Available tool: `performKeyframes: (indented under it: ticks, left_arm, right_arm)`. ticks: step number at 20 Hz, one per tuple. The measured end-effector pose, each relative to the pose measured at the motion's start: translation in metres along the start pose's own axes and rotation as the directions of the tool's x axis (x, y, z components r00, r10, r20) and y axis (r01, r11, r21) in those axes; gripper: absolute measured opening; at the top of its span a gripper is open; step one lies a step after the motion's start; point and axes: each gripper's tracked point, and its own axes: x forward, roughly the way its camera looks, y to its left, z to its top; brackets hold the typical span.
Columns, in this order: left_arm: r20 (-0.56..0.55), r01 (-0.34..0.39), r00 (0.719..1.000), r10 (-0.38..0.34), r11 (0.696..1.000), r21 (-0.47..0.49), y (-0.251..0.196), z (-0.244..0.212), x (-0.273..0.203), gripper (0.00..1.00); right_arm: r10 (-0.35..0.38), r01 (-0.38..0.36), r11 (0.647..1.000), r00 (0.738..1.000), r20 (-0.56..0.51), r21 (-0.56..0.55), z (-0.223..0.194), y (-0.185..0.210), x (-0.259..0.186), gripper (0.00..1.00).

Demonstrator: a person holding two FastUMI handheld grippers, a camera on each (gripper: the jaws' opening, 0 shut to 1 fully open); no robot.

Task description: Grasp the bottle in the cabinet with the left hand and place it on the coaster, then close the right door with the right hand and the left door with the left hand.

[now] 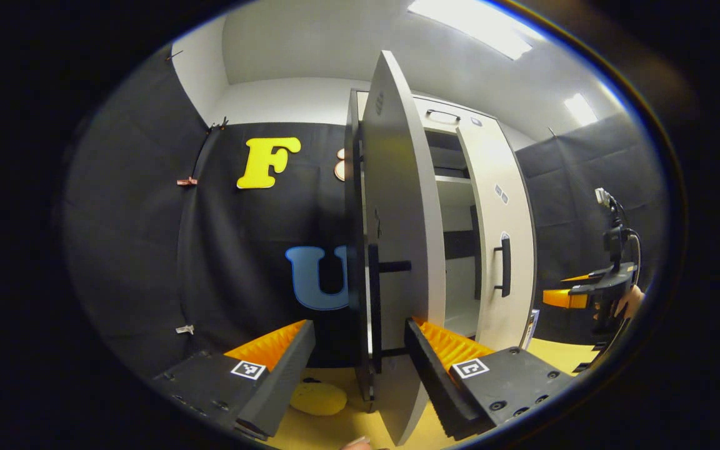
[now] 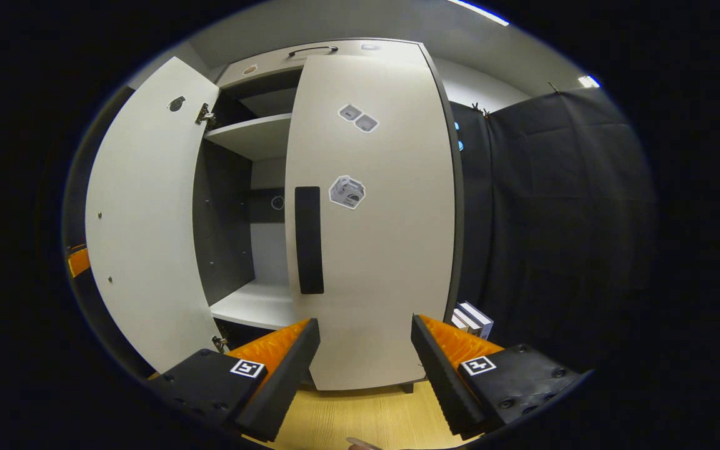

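White cabinet (image 2: 372,62) stands on a pale wooden counter (image 2: 360,412). Right door (image 2: 375,250) looks shut or nearly so, flat against the front, its dark vertical handle (image 2: 309,240) facing the right gripper (image 2: 365,353). Left door (image 1: 397,250) stands wide open. In the left gripper view it is seen edge-on, running top to bottom, its free edge pointing between the two fingers of the left gripper (image 1: 360,356).

Left gripper: fingers spread, straddling the door's edge, neither visibly pressing on it. Door handle (image 1: 375,306) sits on the outer face, toward the left finger. Right gripper: fingers spread, holding nothing, hovering just in front of the right door.

Bottle: cannot be made out; the lower shelf (image 2: 254,306) inside looks bare. A yellowish round pad (image 1: 319,399), possibly the coaster, lies on the counter below the left gripper.

Judgement: bottle step and right door appear finished; left door remains. Left gripper is the nearer one. The door's tall axis lies along the gap between the fingers, so a sideways push toward the cabinet should swing it shut.
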Motion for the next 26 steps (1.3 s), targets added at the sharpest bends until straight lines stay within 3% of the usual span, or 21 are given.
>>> performKeyframes:
  ticks: [11,16,23,26]
  left_arm:
    - [-0.027,-0.119,0.993,0.117,0.989,-0.085,-0.011,-0.004,-0.008,0.90]
    - [-0.027,-0.078,0.997,0.075,0.990,-0.117,-0.037,-0.005,-0.002,0.90]
    - [-0.041,0.006,0.999,-0.011,0.992,-0.124,-0.080,-0.006,0.014,0.90]
    - [-0.053,0.005,0.999,-0.010,0.995,-0.104,-0.089,-0.009,0.027,0.90]
  right_arm:
    - [0.136,-0.136,0.991,0.991,0.020,0.008,0.013,0.005,0.029,0.98]
    - [0.180,-0.180,0.984,0.984,0.016,-0.007,0.010,0.008,0.036,0.98]
    - [0.166,-0.166,0.986,0.986,0.016,-0.008,0.011,-0.012,0.044,0.98]
    - [0.153,-0.153,0.988,0.988,0.020,-0.007,0.011,-0.022,0.042,0.98]
